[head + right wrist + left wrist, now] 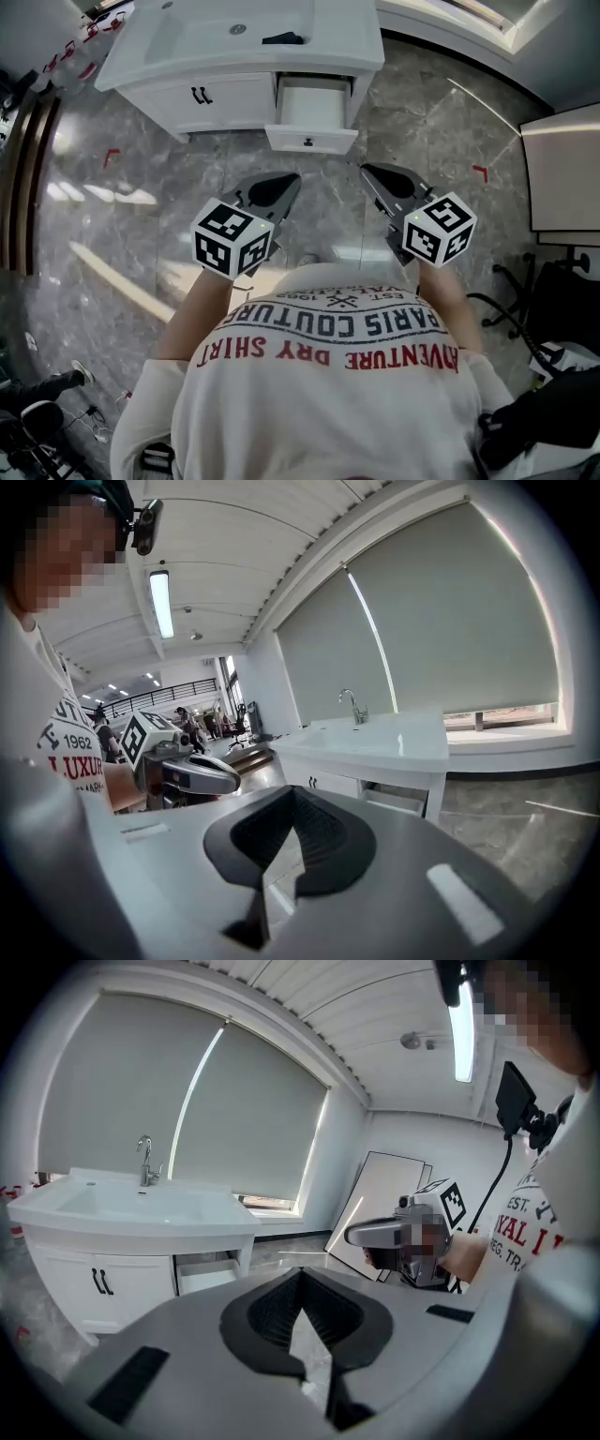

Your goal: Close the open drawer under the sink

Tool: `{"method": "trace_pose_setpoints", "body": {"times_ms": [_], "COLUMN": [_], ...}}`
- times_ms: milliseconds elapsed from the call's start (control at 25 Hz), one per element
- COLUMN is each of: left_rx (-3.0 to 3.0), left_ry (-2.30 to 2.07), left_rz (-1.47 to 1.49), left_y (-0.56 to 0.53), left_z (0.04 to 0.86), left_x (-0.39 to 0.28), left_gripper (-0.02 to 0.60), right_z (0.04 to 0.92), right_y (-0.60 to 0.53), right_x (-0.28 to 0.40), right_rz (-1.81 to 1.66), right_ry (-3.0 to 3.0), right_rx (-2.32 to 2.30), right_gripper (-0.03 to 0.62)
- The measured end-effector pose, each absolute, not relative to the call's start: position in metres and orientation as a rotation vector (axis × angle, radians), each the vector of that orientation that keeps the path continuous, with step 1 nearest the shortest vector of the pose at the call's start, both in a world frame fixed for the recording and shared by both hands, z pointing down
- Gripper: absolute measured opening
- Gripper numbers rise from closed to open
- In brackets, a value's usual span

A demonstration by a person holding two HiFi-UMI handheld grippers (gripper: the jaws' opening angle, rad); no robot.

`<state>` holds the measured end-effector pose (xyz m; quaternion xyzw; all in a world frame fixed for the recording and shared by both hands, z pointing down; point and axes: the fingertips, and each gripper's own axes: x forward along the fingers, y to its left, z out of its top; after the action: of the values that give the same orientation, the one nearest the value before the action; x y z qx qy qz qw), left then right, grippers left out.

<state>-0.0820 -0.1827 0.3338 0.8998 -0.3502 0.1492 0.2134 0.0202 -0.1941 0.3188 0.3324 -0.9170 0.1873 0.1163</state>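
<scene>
The white vanity (pixel 234 37) stands ahead of me, and the drawer (pixel 314 139) under its right side is pulled out, its front with a small dark knob. That drawer also shows in the left gripper view (pixel 202 1274) and in the right gripper view (pixel 398 802). My left gripper (pixel 292 178) (pixel 300 1274) hangs over the floor, short of the drawer and a little left of it, jaws shut on nothing. My right gripper (pixel 367 171) (pixel 293 794) is level with it, a little right of the drawer, also shut and empty. Neither touches the drawer.
Left of the drawer, cabinet doors (pixel 202 96) with black handles are shut. A dark object (pixel 281 38) lies on the counter by the basin. A white panel (pixel 562 169) and a chair base (pixel 511 300) stand at the right. Red tape marks (pixel 111 155) dot the marble floor.
</scene>
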Motion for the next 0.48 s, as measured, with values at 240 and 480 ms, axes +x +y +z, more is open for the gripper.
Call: {"method": "trace_pose_setpoints", "body": {"times_ms": [240,480], "left_rx": [2.481,2.448], "left_ry": [-0.981,-0.993], "left_rz": [0.409,0.408], "left_y": [-0.212,-0.235], "left_z": [0.338,0.349], "left_x": [-0.093,-0.094], "left_gripper": [0.0,0.0], "right_z": [0.325,0.33], "right_y": [-0.217,-0.245], "right_x": [0.005,0.0], "right_rz": [0.545,0.547], "right_ry": [-2.685,-2.696], "right_rx": [0.947,0.929], "right_gripper": [0.002,0.002]}}
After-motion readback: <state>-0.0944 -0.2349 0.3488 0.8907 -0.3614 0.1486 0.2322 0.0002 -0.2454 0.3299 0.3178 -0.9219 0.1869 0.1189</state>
